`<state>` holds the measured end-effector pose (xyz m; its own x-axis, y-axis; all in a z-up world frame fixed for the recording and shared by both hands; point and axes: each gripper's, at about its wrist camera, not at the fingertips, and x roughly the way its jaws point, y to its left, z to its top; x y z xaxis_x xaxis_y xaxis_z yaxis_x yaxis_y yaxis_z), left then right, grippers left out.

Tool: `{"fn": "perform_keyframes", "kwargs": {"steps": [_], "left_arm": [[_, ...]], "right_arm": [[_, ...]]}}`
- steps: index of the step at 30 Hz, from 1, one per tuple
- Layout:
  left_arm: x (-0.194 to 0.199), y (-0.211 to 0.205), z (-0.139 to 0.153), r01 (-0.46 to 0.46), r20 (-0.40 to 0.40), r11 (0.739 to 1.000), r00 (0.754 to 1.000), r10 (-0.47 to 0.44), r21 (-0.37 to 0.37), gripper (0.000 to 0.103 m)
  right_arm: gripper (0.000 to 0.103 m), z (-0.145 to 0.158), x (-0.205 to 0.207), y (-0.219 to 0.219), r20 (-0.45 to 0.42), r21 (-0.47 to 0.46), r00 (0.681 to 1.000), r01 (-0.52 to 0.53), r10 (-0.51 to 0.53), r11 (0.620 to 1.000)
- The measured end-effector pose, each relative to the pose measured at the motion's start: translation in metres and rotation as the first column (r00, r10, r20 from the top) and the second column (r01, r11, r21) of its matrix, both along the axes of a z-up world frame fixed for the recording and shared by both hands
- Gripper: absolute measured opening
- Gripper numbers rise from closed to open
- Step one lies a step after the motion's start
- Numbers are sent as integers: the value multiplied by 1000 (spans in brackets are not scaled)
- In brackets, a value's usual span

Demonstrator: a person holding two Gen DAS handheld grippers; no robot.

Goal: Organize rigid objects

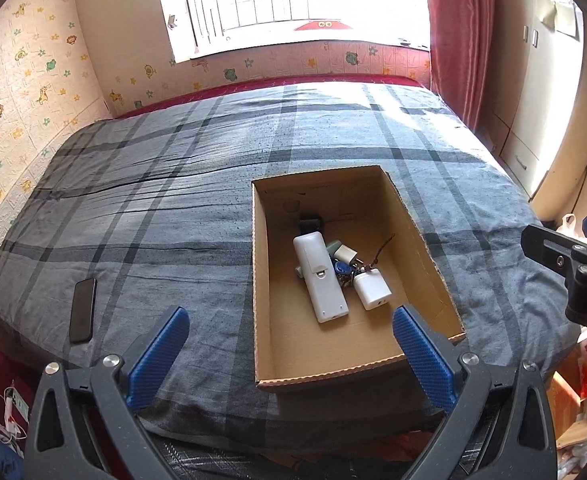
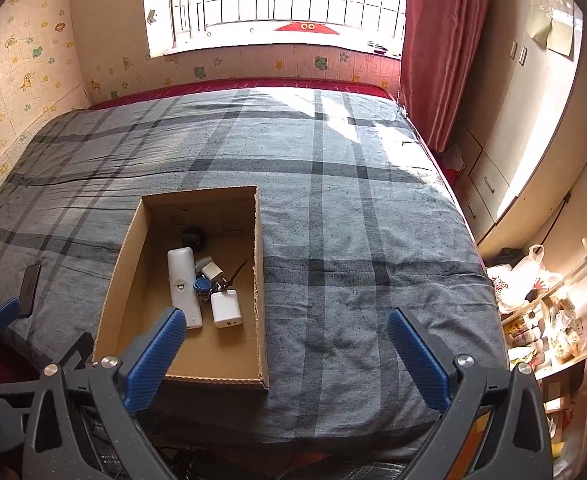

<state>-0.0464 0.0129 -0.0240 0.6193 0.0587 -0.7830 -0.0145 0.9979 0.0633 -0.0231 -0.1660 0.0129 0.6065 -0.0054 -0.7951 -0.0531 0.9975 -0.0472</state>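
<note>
Seen closest in the left wrist view: the left gripper, blue ribbed pads spread wide on black arms, nothing between them, held above the near edge of a bed and angled down toward it. Just beyond, resting on the grey plaid bedspread, an open brown cardboard box with its top flaps gone.

Lying inside on the box floor, clustered toward the middle: a long white plastic remote control, turned back-side up; touching its right side, a small white rectangular charger case; between the two, a blue key fob with a beaded cord; behind those, a white plug adapter; farther back, a small dark object, too shadowed to identify.

To the left of the box and well apart from it, a black slab-shaped smartphone, flat on the bedspread near the bed's edge.

In the right wrist view, the right gripper likewise spread wide and empty, raised over the bed's near edge, tilted downward, the box under its left pad.

Beyond the bed, a cartoon-animal wall covering, a barred bright window, a red curtain and pale wardrobe doors.
</note>
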Motion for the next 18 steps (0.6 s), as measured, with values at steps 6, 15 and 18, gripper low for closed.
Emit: {"fn": "perform_keyframes", "kwargs": {"steps": [6,15,18], "left_arm": [[-3,-10,4,24,17,1000,1000,-24,7,103],[-4,-8,9,17,42,1000,999,-17,6,103],[-4,-9,9,20,43,1000,999,-20,11,103]], "right_arm": [[103,1,-1,-2,-2,2,1000,3,-3,1000],[103,2,-2,-2,-1,3,1000,1,-1,1000],[103,1,-1,-2,-1,2,1000,-2,2,1000]]}}
